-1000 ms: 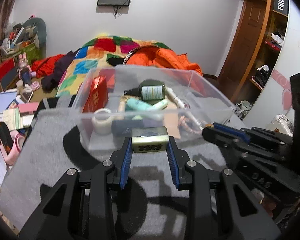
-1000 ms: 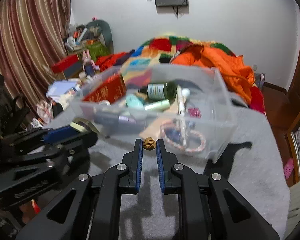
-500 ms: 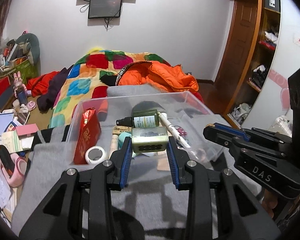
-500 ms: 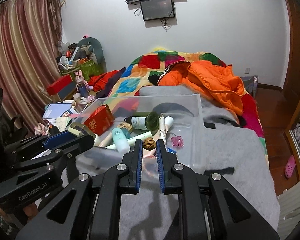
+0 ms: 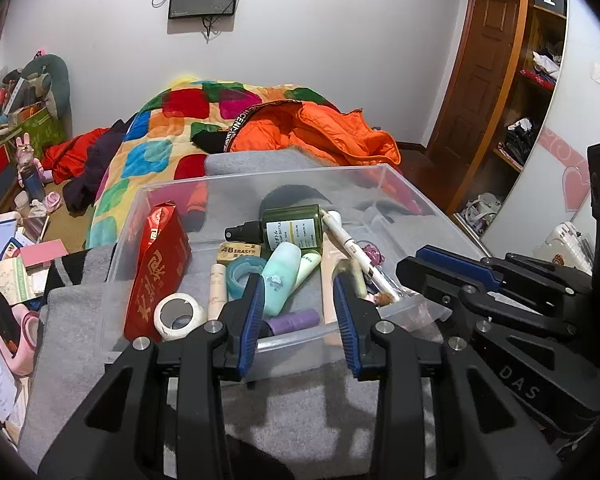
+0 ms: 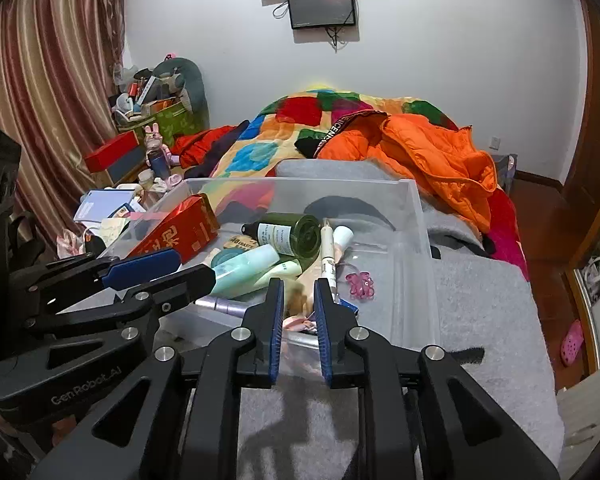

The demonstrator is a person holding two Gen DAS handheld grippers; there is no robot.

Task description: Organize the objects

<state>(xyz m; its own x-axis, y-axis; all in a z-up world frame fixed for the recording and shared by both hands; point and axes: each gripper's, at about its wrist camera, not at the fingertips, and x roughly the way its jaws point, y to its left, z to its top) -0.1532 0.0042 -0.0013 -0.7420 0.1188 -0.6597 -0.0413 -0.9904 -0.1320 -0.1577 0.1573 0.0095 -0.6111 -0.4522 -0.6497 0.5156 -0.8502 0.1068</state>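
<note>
1. Clear plastic bin (image 5: 416, 200) is set on a grey blanket (image 5: 308, 412), and all places below are given relative to it.
2. Inside the bin, against its left wall, a red carton (image 5: 156, 268) with gold Chinese characters is seen leaning.
3. At the bin's middle, a dark green spray bottle (image 5: 290, 226) lies on its side; on its white label "BOTTLE" can be read, the smaller print being too fine to make out.
4. Just in front of that bottle, an eraser (image 5: 238, 251) marked "4B ERASER" is seen.
5. A pale teal bottle (image 5: 280, 280), a roll of white tape (image 5: 178, 316), a purple tube (image 5: 294, 320) and a white pen (image 5: 350, 246) are also found inside the bin.
6. The left gripper (image 5: 298, 312) is held over the bin's near edge with its blue-padded jaws spread wide; nothing is gripped between them.
7. The right gripper (image 6: 298, 316) is held over the bin's near right part with jaws parted a moderate way; a blurred brown object (image 6: 298, 300) is seen between the pads, and whether it is touched cannot be told.
8. "GenRobot.AI" is printed on the left gripper's body in the right wrist view, and "DAS" on the right gripper's body in the left wrist view.
9. Beyond the bin, a patchwork quilt (image 6: 284, 136) and an orange jacket (image 6: 428, 156) are spread on the bed.
</note>
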